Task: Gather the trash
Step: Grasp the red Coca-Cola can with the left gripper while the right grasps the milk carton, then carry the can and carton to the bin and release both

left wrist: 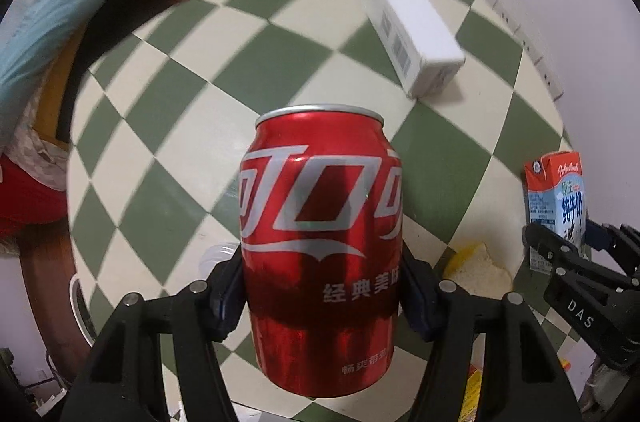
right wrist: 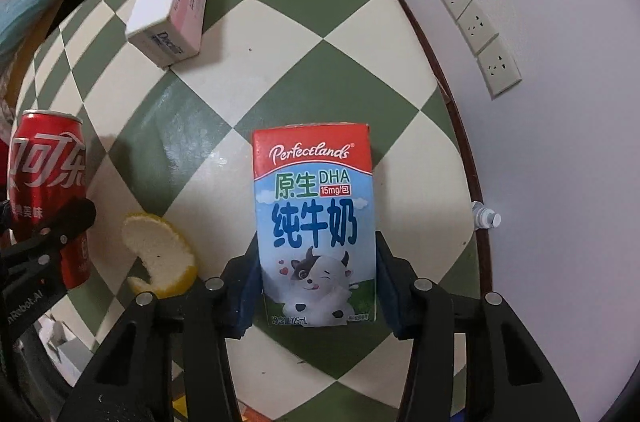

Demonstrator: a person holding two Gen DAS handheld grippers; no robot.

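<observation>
**Both grippers clamped on trash above the checkered table**

Left gripper (left wrist: 322, 298): clenched on a red can (left wrist: 320, 246). Both pads press the can's lower sides. The can stands upright between the fingers, its silver rim toward the table beyond. In the right wrist view the same can (right wrist: 46, 178) shows at the left edge with a black finger (right wrist: 76, 214) of the left gripper across its side.

Right gripper (right wrist: 318, 296): clenched on a milk carton (right wrist: 314, 222). The blue pads bear on the carton's two lower edges; the carton is upright and square to the camera, its red band uppermost. In the left wrist view the carton (left wrist: 558, 198) appears at the far right, with the right gripper (left wrist: 576, 246) closed around its lower part.

Table (right wrist: 304, 70): green and cream checkered top, rounded edge with a dark rim, set against a pale wall.

Other items on the table:
- A white box (left wrist: 416, 30) lies on its side toward the far end, well apart from both grippers; also seen in the right wrist view (right wrist: 170, 10).
- A yellow peel (right wrist: 164, 254), curled, lies between the can and the carton, nearer the carton; partly seen in the left wrist view (left wrist: 480, 266).

Surroundings: a row of sockets (right wrist: 466, 14) on the wall to the right of the table. A small bottle top (right wrist: 486, 218) shows just past the table's right rim. Light blue cloth (left wrist: 60, 6) lies beyond the table's left edge.
</observation>
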